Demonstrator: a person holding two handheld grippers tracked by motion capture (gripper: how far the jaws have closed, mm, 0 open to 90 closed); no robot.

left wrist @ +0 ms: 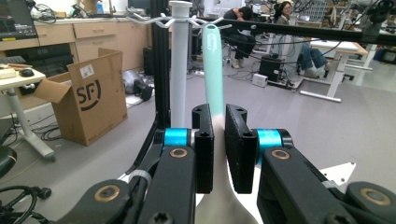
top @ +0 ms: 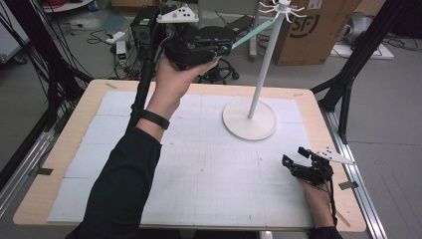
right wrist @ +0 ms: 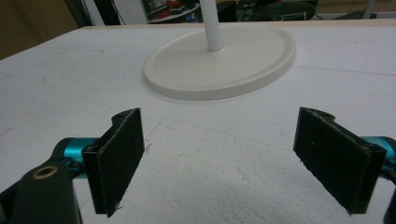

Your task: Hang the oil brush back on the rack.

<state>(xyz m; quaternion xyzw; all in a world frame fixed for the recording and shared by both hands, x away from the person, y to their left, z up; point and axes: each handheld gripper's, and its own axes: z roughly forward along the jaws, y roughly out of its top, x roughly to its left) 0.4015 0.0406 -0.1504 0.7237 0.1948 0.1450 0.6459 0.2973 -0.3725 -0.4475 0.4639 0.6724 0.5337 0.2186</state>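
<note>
Up high, the left claw (left wrist: 218, 149) pinches a mint-green handle (left wrist: 213, 70) near the white stand (top: 259, 79); the right claw (right wrist: 229, 158) gapes wide, empty, low over the tabletop (top: 199, 164).

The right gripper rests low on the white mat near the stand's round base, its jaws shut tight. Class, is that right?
Not quite. The right gripper does sit low on the mat near the stand's round base, but the right gripper view shows its jaws wide open, holding nothing.

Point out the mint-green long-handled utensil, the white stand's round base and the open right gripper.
mint-green utensil (left wrist: 213, 65), left gripper view, handle.
white round base (right wrist: 243, 60), right gripper view, bare top.
right gripper (top: 294, 155), high view, between fingertips.
</note>
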